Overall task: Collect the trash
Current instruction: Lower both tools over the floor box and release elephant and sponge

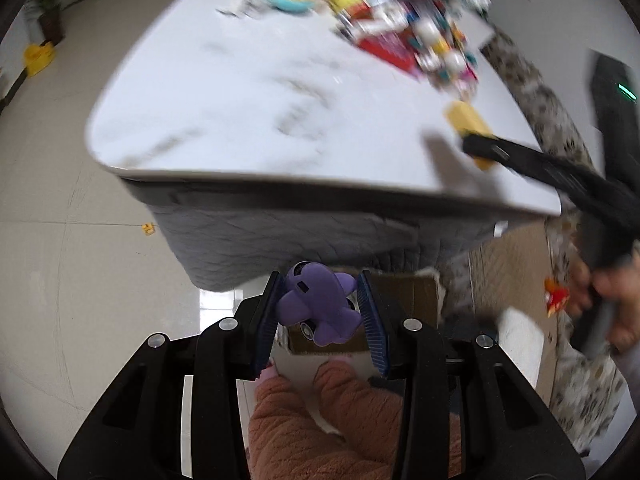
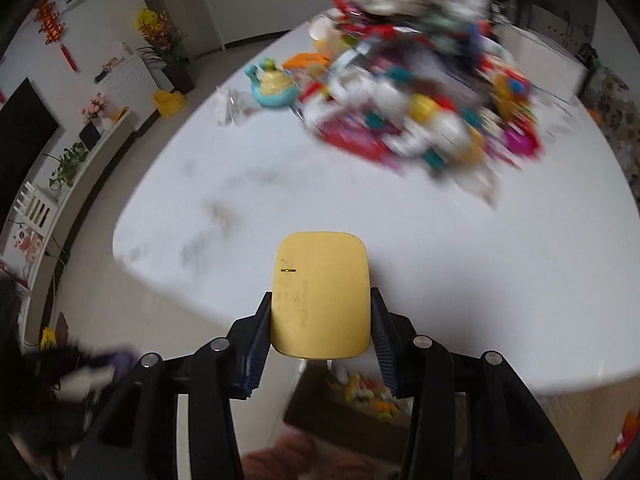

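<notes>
My left gripper [image 1: 320,312] is shut on a purple toy car [image 1: 320,304], held below the table's front edge over a cardboard box [image 1: 404,300] on the floor. My right gripper [image 2: 320,320] is shut on a flat yellow block [image 2: 320,292], held over the near edge of the white table [image 2: 280,200]. In the left wrist view the right gripper [image 1: 480,148] shows at the right with the yellow block [image 1: 468,120]. A blurred pile of colourful toys and wrappers [image 2: 420,100] lies at the table's far side, also in the left wrist view [image 1: 400,20].
A teal snail toy [image 2: 272,84] stands left of the pile. A box with colourful items [image 2: 368,396] sits on the floor under my right gripper. A grey quilted cover [image 1: 260,236] hangs under the table. A patterned chair [image 1: 552,120] stands at the right.
</notes>
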The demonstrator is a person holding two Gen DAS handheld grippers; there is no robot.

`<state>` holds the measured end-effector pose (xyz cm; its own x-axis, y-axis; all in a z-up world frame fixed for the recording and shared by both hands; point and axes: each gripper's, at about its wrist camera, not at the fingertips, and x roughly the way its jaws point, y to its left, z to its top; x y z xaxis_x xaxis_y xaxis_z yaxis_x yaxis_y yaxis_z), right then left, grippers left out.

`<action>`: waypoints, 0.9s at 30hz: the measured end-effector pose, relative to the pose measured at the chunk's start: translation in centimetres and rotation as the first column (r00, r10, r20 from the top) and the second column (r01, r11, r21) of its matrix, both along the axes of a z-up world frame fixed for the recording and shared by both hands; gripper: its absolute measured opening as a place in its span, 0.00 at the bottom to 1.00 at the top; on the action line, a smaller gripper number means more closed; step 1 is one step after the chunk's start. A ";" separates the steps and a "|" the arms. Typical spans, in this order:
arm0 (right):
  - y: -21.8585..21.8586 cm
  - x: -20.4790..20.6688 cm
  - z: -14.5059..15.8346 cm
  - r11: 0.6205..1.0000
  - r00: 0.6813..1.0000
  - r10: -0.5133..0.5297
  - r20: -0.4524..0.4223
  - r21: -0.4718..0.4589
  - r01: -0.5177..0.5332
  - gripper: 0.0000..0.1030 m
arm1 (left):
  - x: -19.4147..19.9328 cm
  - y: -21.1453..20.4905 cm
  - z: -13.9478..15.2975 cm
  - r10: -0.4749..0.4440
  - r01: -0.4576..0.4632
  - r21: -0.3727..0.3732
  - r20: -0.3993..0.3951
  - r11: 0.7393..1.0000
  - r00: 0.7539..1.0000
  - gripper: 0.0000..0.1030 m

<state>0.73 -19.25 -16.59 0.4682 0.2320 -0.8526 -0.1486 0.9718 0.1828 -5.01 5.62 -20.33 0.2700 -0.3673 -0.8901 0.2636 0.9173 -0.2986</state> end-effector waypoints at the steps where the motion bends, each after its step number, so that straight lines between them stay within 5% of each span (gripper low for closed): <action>1: -1.2 -1.6 -0.2 1.000 1.000 -0.007 -0.008 0.000 0.007 0.44 | -0.1 -1.1 -0.8 -0.022 0.023 0.007 -0.021 1.000 1.000 0.37; 9: -6.9 -10.3 -8.4 0.987 0.965 -0.160 -0.207 -0.013 0.160 0.44 | -0.6 -6.9 -9.2 -0.087 0.104 0.071 -0.206 0.992 0.975 0.37; 17: -10.7 -9.9 -23.4 0.960 0.883 -0.263 -0.390 -0.016 0.279 0.46 | 0.2 -12.9 -22.4 -0.054 0.120 0.156 -0.377 0.980 0.924 0.41; 18: -11.0 -9.3 -25.1 0.958 0.872 -0.274 -0.406 -0.040 0.283 0.71 | 0.6 -13.4 -24.0 -0.046 0.123 0.171 -0.395 0.978 0.917 0.48; 19: -11.3 -8.9 -27.3 0.954 0.852 -0.298 -0.430 -0.100 0.284 0.96 | 1.0 -14.0 -26.2 -0.028 0.129 0.213 -0.423 0.969 0.906 0.66; 21: -11.8 -8.4 -29.6 0.949 0.836 -0.315 -0.450 -0.158 0.273 0.88 | 1.6 -14.8 -29.1 0.003 0.133 0.260 -0.463 0.957 0.886 0.72; 27: -12.6 -8.2 -32.5 0.957 0.806 -0.291 -0.515 -0.144 0.253 0.92 | 2.0 -15.4 -32.2 0.077 0.100 0.301 -0.526 0.949 0.847 0.79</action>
<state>-7.46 -31.85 -49.07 -0.0198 0.0980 -0.9950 0.2236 0.9704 0.0912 -2.99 -9.77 -52.57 -0.2727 -0.0541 -0.9606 0.1591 0.9821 -0.1005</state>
